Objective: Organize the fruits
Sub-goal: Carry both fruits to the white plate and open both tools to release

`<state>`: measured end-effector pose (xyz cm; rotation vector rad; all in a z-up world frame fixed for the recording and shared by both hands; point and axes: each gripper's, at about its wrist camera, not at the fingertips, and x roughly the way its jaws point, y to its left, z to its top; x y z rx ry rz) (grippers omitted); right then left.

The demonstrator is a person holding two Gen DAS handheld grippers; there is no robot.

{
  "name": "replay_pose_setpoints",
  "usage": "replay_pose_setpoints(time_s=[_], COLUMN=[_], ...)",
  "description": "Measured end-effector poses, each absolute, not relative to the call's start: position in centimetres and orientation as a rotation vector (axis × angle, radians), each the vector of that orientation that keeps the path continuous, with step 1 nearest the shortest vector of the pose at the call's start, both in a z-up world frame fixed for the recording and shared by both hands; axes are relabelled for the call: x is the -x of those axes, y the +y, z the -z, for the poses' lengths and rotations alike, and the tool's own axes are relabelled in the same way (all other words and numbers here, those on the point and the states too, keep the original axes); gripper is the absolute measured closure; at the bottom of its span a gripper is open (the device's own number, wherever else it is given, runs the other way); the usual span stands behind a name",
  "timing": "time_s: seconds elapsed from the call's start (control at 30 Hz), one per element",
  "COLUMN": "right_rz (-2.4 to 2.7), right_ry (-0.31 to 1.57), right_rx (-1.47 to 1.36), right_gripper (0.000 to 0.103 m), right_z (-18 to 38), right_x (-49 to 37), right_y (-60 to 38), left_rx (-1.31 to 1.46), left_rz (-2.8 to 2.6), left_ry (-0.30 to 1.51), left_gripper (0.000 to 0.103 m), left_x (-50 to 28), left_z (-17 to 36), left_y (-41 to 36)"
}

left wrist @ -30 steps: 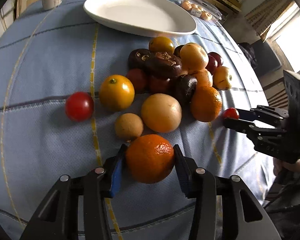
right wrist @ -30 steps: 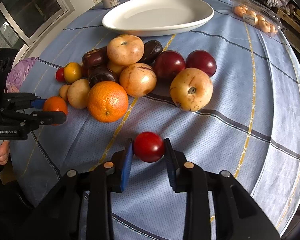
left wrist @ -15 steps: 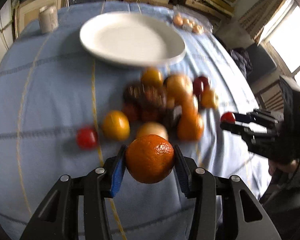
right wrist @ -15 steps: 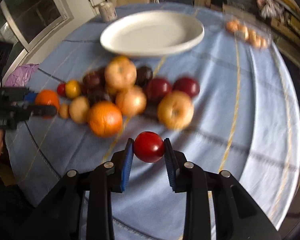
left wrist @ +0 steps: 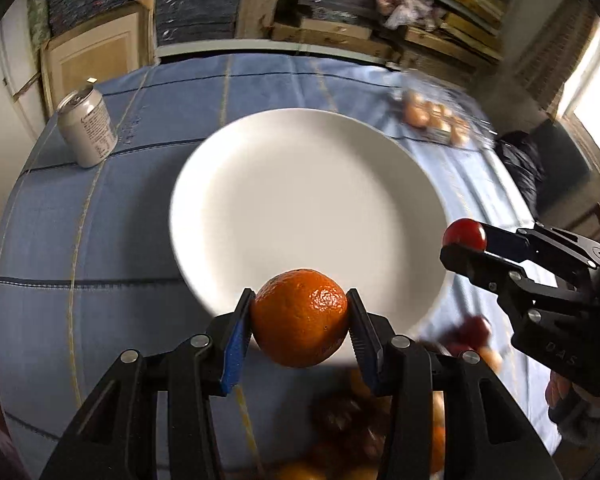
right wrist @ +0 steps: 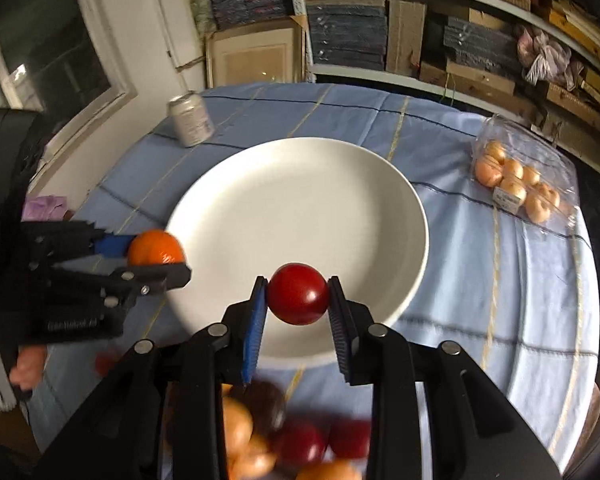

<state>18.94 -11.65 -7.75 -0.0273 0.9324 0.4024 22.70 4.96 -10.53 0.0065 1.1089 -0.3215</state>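
1. Left gripper (left wrist: pixel 300 326) is clamped on the orange (left wrist: pixel 299 317), held in the air over the near rim of the white plate (left wrist: pixel 308 184).
2. Right gripper (right wrist: pixel 298 300) pinches the small red fruit (right wrist: pixel 298 299), also above the near rim.
3. Best play: carry both further in over the plate, lower close to its surface, and release gently and well apart, since round fruit will likely roll.

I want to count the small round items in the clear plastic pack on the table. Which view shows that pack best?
The right wrist view: the clear plastic pack lies sharp and unobstructed to the right of the white plate, its pale round items separable. In the left wrist view the pack sits far off and motion-blurred, so counting there is unreliable.
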Motion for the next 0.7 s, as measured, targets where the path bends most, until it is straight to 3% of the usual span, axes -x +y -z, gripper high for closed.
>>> replay_pose_setpoints(time_s=[0.33,0.43,0.7], right_rz=[-0.407,-0.401,-0.376], right_ry=[1.035,1.02,0.916], right_rx=[0.084,0.08,0.087], right_gripper=[0.072,0.056,0.054], right_z=[11.9,11.8,7.9], right_x=[-22.8,-22.4,-19.8], right_y=[-9.5,-9.8,-11.5], left_rx=[0.014,0.012,0.04], left_rz=[0.254,0.237,0.24], left_ry=[1.178,1.184,1.131], left_gripper=[0.057,0.056,0.056], left_x=[-25.0,-25.2,-25.1], left_z=[13.4,14.0,12.1], left_y=[4.7,4.9,5.7])
